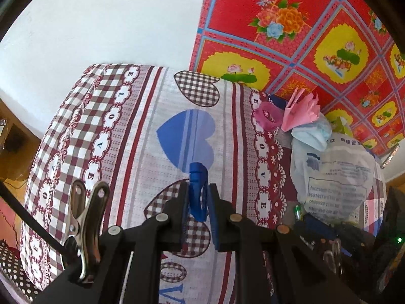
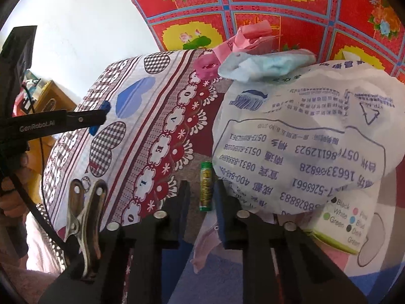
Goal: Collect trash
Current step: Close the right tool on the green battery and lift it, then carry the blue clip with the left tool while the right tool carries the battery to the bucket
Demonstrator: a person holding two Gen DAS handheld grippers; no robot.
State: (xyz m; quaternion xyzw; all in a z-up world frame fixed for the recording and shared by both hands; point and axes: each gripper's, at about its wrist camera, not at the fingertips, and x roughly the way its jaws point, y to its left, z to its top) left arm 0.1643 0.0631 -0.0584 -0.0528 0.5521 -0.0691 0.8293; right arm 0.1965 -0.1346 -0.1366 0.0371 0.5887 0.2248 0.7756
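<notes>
Ridged blue plastic clip [image 1: 198, 192], gripper-pinched [image 1: 198, 210].

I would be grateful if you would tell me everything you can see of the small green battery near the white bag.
The green battery is a slim cylinder with a shiny green wrap and yellow lettering too blurred to read. It lies flat on the patterned bedding, its long axis running away from the camera. It sits between the fingers of the right hand-held gripper; whether the pads press on it cannot be told. The printed white plastic bag bulges close on its right. In the left wrist view only its green end shows beside the bag.
</notes>
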